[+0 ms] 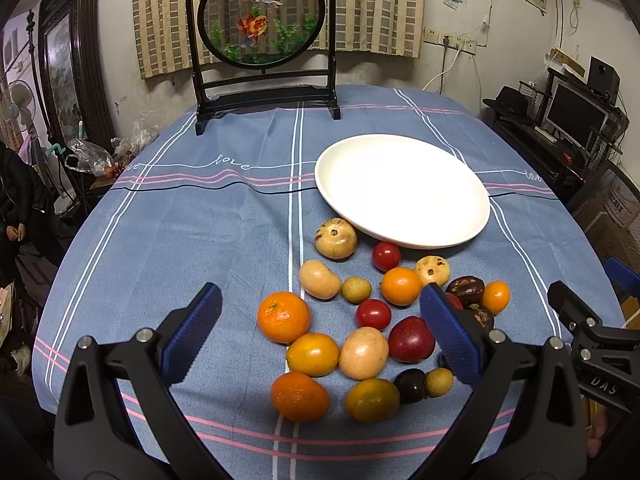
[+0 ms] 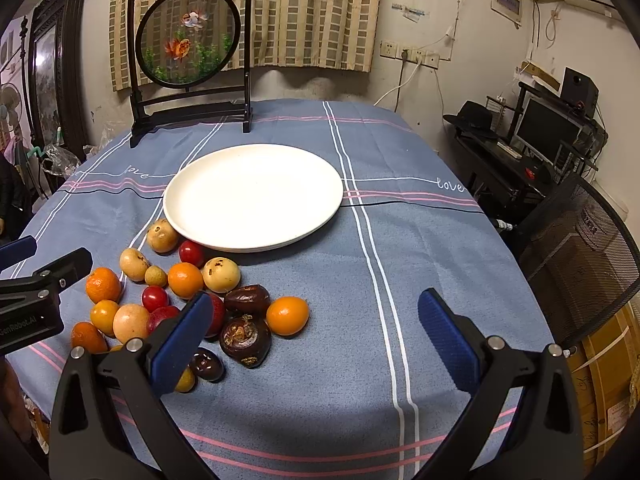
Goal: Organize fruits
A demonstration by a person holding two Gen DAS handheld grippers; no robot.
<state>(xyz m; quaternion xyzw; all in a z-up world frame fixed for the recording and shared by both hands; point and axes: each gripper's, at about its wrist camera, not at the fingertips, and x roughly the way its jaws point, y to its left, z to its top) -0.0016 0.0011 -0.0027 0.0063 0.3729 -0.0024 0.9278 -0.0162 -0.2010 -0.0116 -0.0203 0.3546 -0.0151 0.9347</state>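
**Both grippers open, fruit pile in front of plate**

While I'm hovering both grippers over the table, nothing is being held. My left gripper (image 1: pixel 320 320) is sitting with fingers spread wide, framing most of the fruit pile (image 1: pixel 360 320) on the blue tablecloth (image 1: pixel 200 220). My right gripper (image 2: pixel 316 322) is also spread wide, with bare cloth between its fingers and the pile just off its left finger (image 2: pixel 182 344).

The fruits are lying loose, clustered and mostly touching: oranges, red cherry tomatoes, tan and dark ones. The white plate (image 1: pixel 402 190) is sitting just beyond the pile, the nearest tan fruit (image 1: pixel 335 239) just beside its rim. A fish screen (image 1: pixel 262 20) is standing at the far edge.
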